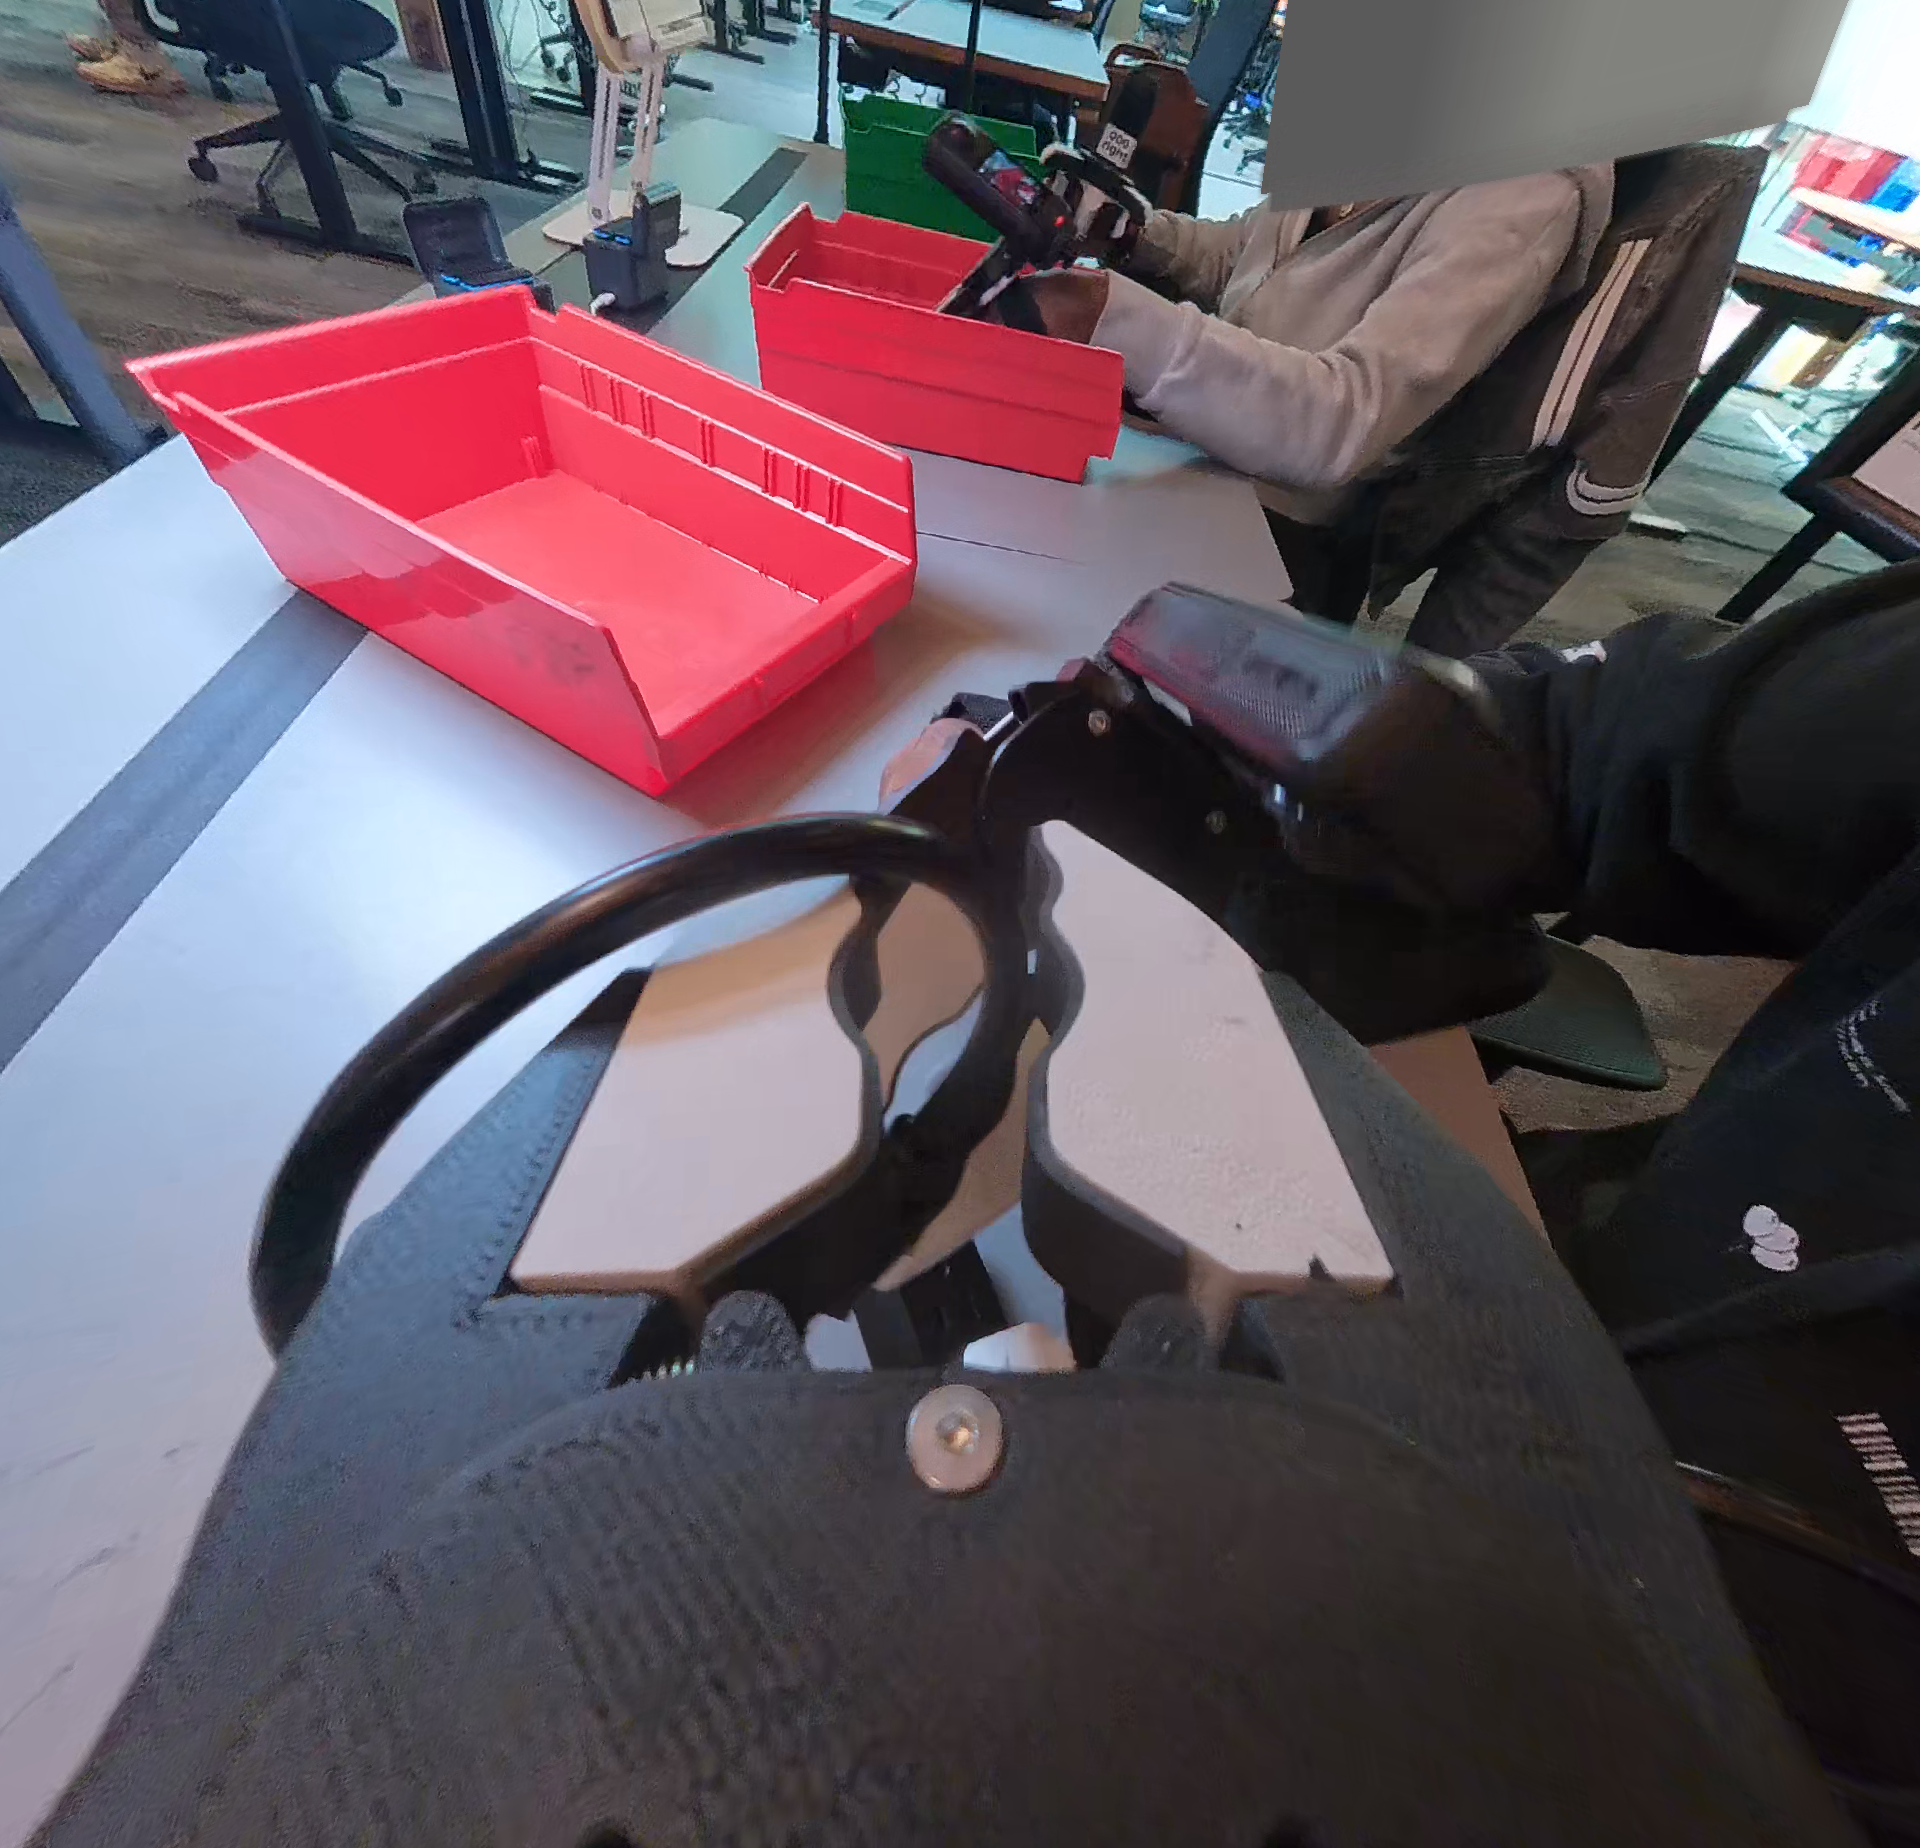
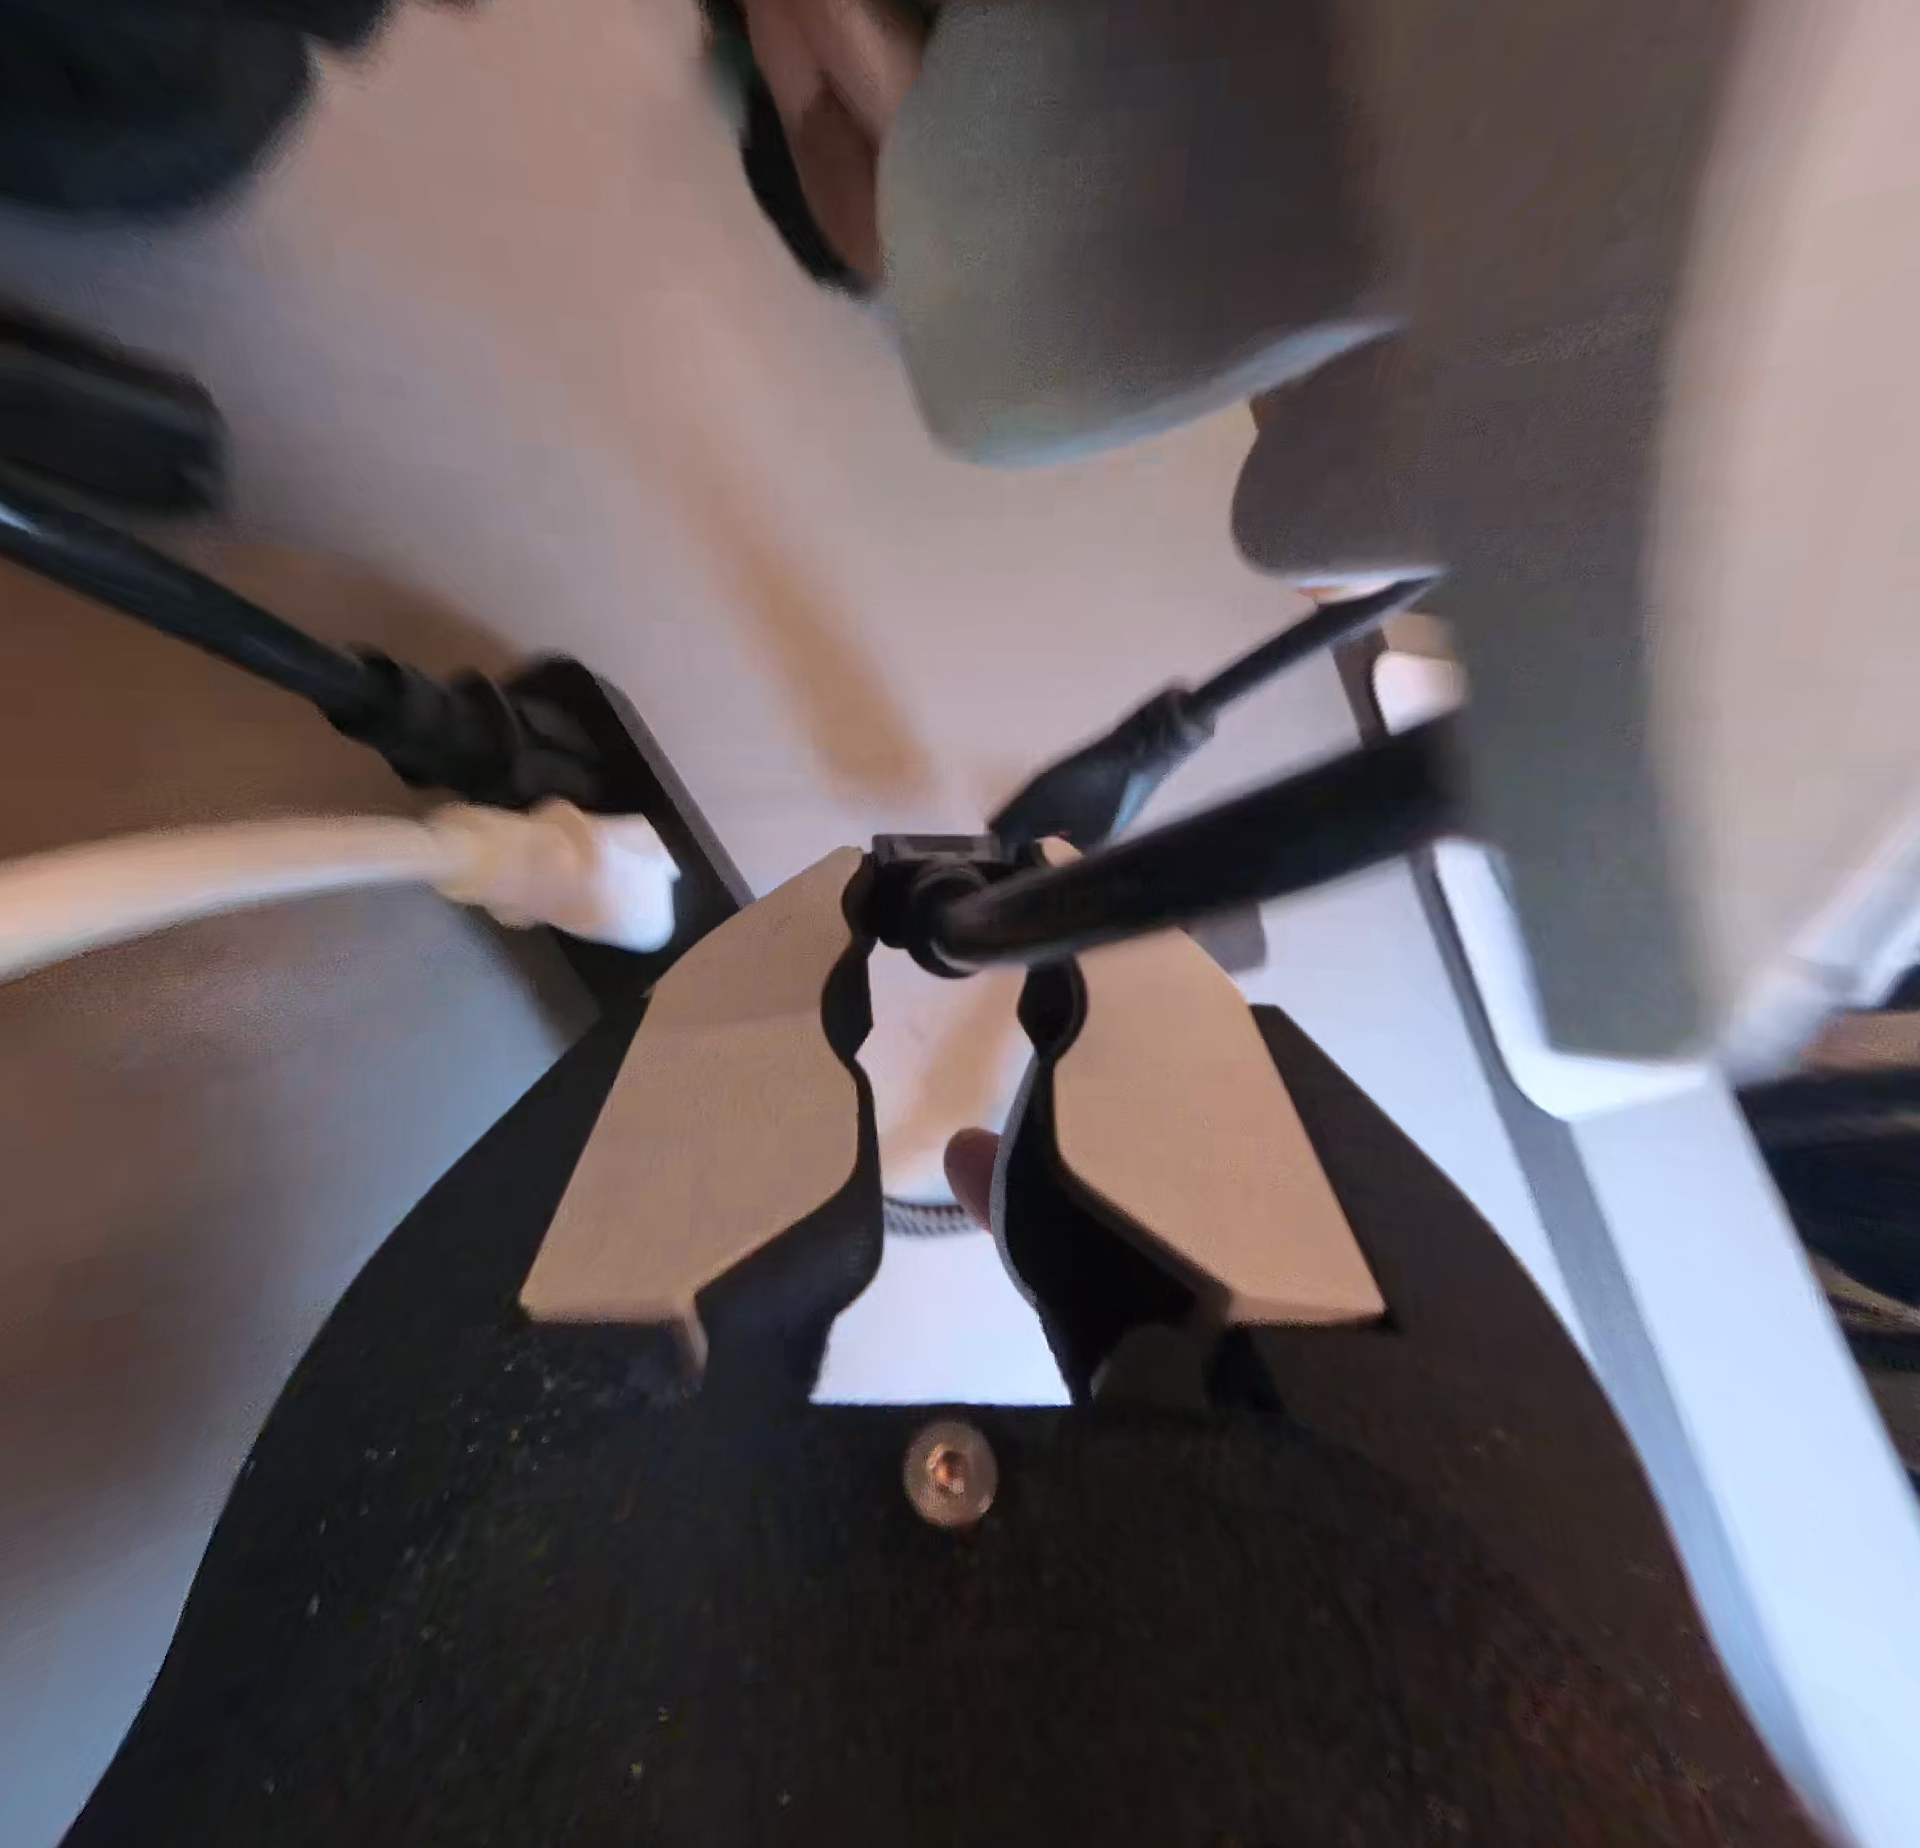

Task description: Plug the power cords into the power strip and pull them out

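1. Right tongs (image 2: 961,899) pinch a black plug (image 2: 914,889) at my fingertips, its cord (image 2: 1195,873) running off right.
2. Left tongs (image 1: 961,977) close on that cord's loop (image 1: 582,925), just behind the right tongs (image 1: 966,759).
3. Strip (image 2: 665,759) looks to sit left, a black plug and a white plug (image 2: 582,868) near its edge; blur hides the sockets.
4. I judge it best to keep the plug square and the left tongs feeding slack.
5. Red bin (image 1: 540,510) stands beyond.
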### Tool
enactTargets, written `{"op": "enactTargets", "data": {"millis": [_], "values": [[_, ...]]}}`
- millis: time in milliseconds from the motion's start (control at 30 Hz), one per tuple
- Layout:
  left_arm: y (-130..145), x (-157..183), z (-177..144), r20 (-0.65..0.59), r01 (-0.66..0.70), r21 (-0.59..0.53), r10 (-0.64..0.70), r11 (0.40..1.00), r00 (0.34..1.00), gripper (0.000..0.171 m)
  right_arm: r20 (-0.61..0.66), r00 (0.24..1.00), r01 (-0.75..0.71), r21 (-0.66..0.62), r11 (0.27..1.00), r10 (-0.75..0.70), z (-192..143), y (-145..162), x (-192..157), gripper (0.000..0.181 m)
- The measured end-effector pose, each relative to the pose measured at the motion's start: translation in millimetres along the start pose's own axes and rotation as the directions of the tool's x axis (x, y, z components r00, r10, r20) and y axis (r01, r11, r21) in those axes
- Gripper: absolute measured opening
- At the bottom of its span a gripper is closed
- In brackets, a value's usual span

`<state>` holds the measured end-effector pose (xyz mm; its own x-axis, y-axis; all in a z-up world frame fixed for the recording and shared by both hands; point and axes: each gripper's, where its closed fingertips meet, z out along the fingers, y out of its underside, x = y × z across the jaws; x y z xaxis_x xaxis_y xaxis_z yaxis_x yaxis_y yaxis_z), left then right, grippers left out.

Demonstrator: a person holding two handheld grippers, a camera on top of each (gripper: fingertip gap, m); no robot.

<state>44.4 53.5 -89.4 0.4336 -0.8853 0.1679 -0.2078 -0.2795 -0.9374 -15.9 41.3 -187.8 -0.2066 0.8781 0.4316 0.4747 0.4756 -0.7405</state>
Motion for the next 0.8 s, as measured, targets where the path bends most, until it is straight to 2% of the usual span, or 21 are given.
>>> {"op": "enactTargets", "data": {"millis": [100,167,267,333,400,533,600,700,800], "values": [[-10.7,10.4,-10.5,-0.07,-0.004,-0.031,0.002,1.0,0.998,0.039,0.062,0.993,-0.108,0.153,0.982,0.1,-13.4,-30.3,-1.3,0.027],[-21.3,17.6,-25.1,-0.09,-0.039,-0.034,0.036,0.999,0.995,0.043,0.094,0.987,-0.146,0.212,0.966,0.128,-25.3,-48.3,1.7,0.027],[-36.9,23.3,-54.7,-0.071,-0.081,0.016,0.082,0.997,0.994,0.043,0.117,0.985,-0.152,0.235,0.96,0.127,-43.7,-70.8,9.1,0.027],[-32.3,24.5,-72.2,-0.041,-0.09,0.031,0.091,0.995,0.995,0.041,0.117,0.985,-0.151,0.233,0.961,0.127,-57.4,-83.1,15.7,0.027],[-2.0,19.1,-81.1,0.018,-0.119,-0.036,0.119,0.992,0.993,0.039,0.108,0.984,-0.163,0.241,0.957,0.141,-73.1,-93.9,23.2,0.027],[107.6,10.1,-85.0,0.099,-0.171,-0.313,0.211,0.934,0.972,0.035,0.082,0.977,-0.214,0.292,0.932,0.199,-107.4,-108.6,36.3,0.027],[151.4,22.1,-79.2,0.084,-0.161,-0.377,0.207,0.912,0.975,0.041,0.049,0.971,-0.235,0.327,0.915,0.232,-124.3,-112.4,41.5,0.027],[185.6,31.6,-59.4,0.124,-0.195,-0.416,0.268,0.888,0.955,0.053,-0.041,0.966,-0.226,0.361,0.905,0.257,-144.1,-111.2,46.5,0.027],[185.6,20.7,-39.3,0.229,-0.283,-0.428,0.406,0.858,0.885,0.058,-0.176,0.95,-0.182,0.363,0.914,0.259,-156.0,-104.3,48.9,0.027]]}}
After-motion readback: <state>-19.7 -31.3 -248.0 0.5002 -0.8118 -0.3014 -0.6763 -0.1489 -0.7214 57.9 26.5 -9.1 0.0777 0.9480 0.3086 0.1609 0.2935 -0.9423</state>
